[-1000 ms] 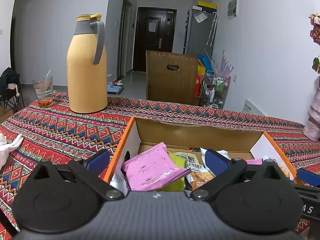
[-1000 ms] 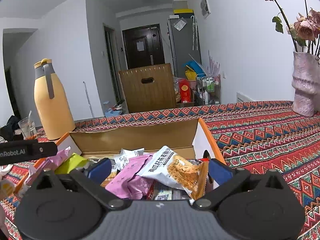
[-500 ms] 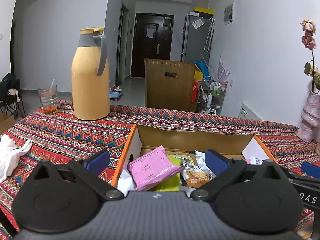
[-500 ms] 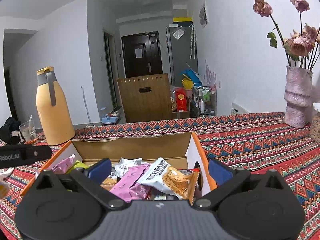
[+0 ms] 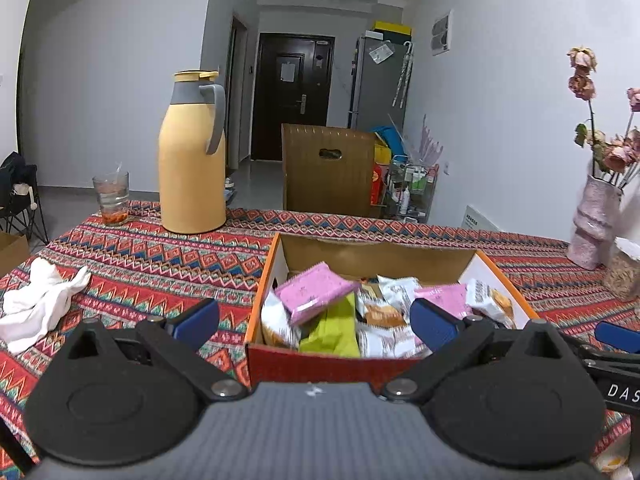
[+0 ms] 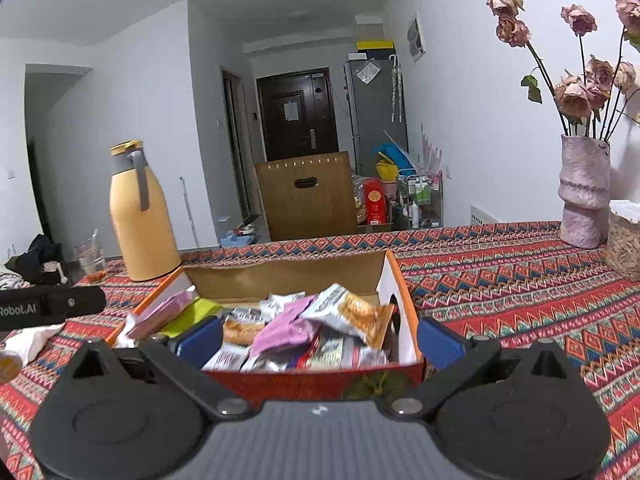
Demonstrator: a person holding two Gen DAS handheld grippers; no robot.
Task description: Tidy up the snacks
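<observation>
An orange-rimmed cardboard box [image 5: 272, 276] [image 6: 400, 292] sits on the patterned tablecloth, packed with snack packets. A pink packet [image 5: 316, 292] lies on top at its left, over a green one [image 5: 332, 332]; white-and-orange packets [image 6: 352, 314] and a pink one [image 6: 288, 328] fill the right. My left gripper [image 5: 314, 322] is open in front of the box's near wall, holding nothing. My right gripper [image 6: 318, 340] is open too, its blue pads astride the box's near right part. The left gripper's body [image 6: 48, 306] shows at the left of the right wrist view.
A yellow thermos jug [image 5: 192, 160] and a glass [image 5: 112, 198] stand at the table's back left. A crumpled white cloth [image 5: 40, 300] lies left of the box. A pink vase with dried roses [image 6: 584, 196] and a filled container [image 6: 624, 244] stand at the right.
Both grippers have drawn back and up from the box, so its near wall and more tablecloth show. Both stay open and empty. The packets lie as before.
</observation>
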